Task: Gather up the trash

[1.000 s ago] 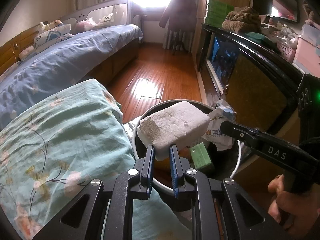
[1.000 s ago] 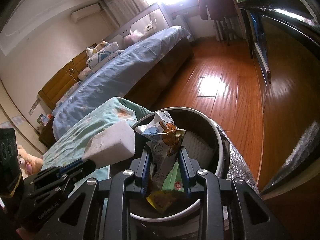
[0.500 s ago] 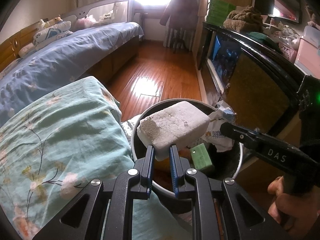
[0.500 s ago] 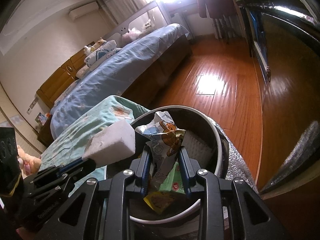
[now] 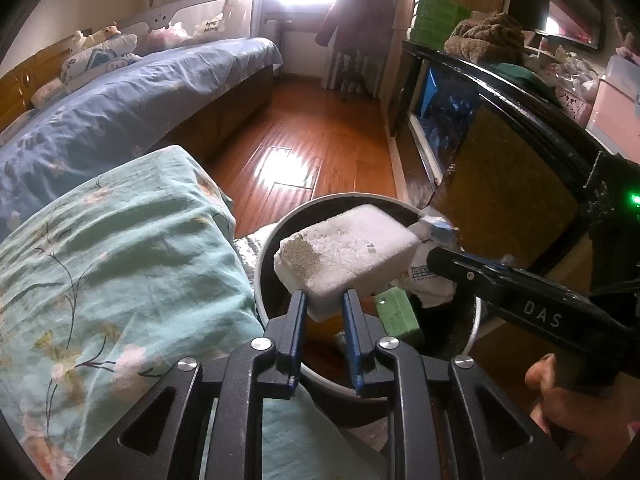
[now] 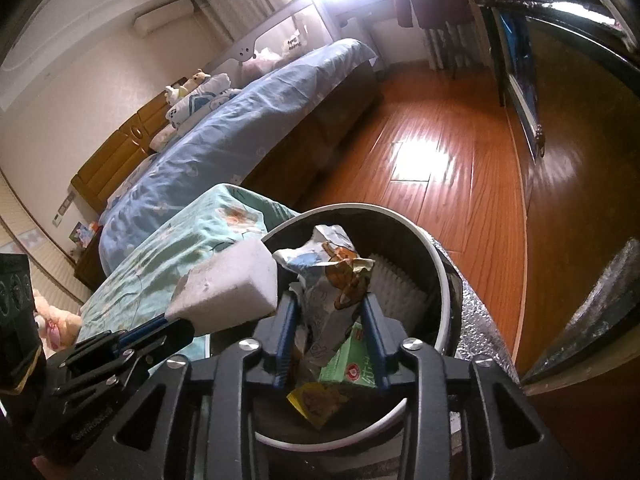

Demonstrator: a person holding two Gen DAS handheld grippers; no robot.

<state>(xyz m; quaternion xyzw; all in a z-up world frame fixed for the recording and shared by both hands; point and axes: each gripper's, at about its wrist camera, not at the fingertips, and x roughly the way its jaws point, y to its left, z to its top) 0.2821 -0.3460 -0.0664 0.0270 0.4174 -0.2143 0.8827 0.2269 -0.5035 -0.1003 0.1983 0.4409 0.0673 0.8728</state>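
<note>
A white foam block (image 5: 352, 248) with a grey scuffed corner hangs over the round white-rimmed trash bin (image 5: 360, 198). My left gripper (image 5: 322, 296) still pinches the block's near edge while its jaws are opening. From the right, my right gripper (image 6: 328, 300) holds a crumpled cartoon snack wrapper (image 6: 324, 280) above the same bin (image 6: 436, 268). Its jaws are opening too, and the wrapper still touches both pads. A green carton (image 6: 352, 364) and a yellow wrapper (image 6: 316, 400) lie inside the bin.
A teal floral cover (image 5: 120, 260) lies against the bin's left side, with a blue bed (image 5: 120, 112) behind it. A black cabinet (image 5: 500, 184) stands close on the right. Wooden floor (image 5: 320, 140) stretches ahead. Silver foil matting (image 6: 476, 320) lies beside the bin.
Both pairs of jaws have spread a little, the right more than the left. The foam block and the wrapper hang where they were.
</note>
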